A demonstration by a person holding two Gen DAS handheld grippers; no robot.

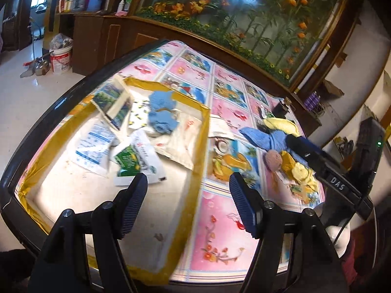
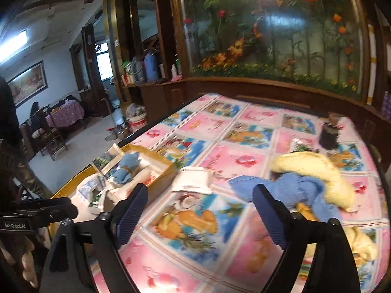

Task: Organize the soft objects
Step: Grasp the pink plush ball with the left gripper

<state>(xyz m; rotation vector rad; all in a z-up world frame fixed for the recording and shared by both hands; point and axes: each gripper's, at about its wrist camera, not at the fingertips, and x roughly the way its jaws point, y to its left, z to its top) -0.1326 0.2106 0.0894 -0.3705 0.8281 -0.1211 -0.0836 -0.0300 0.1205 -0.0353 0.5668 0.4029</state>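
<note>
A shallow gold-edged box (image 1: 199, 146) lies on the left of the table and holds a crumpled blue cloth (image 1: 161, 112) among paper packets. The same box (image 2: 158, 171) and blue cloth (image 2: 124, 168) show in the right wrist view. My left gripper (image 1: 189, 195) hovers open over the box's near right edge, holding nothing. A heap of soft items lies to the right: a blue cloth (image 2: 288, 185), a pale yellow cloth (image 2: 315, 171), and a pink knitted piece (image 1: 273, 160). My right gripper (image 2: 200, 207) is open and empty, just left of that heap.
Several packets (image 1: 133, 161) fill the box. A white packet (image 2: 193, 178) lies between box and heap. A small dark object (image 2: 328, 134) stands at the table's far right. A flowered panel (image 1: 244, 19) backs the table. A white bucket (image 1: 61, 58) sits on the floor.
</note>
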